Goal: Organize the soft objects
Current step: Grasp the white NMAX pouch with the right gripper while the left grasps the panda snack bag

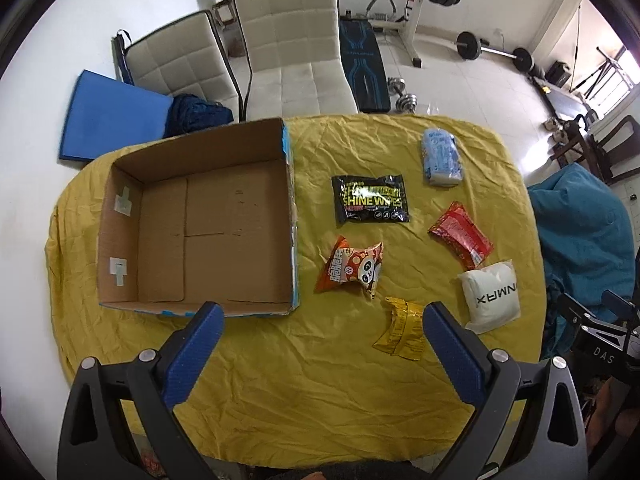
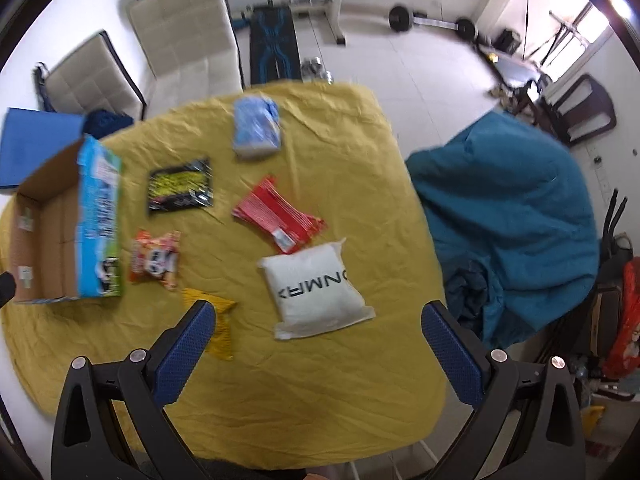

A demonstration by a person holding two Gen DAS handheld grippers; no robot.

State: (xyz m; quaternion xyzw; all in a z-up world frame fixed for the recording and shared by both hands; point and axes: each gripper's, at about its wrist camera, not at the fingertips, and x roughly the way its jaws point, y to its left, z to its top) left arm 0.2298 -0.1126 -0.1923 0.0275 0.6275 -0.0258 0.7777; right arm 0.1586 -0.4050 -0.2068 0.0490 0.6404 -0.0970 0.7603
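six soft packets lie flat beside open cardboard box.

1. The left gripper has two black, angular arms — each ends in a blue finger pad with a fine dotted texture.
2. Round silver bolts sit at the linkage joints.
3. The right gripper matches it — same blue pads, black frame with triangular cut-outs, silver bolts.

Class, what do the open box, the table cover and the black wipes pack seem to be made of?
Open box: plain brown cardboard, matte, creased flaps inside. Table cover: yellow woven cloth, probably cotton, matte and heavily wrinkled. Black wipes pack: likely plastic film, glossy with light glints.
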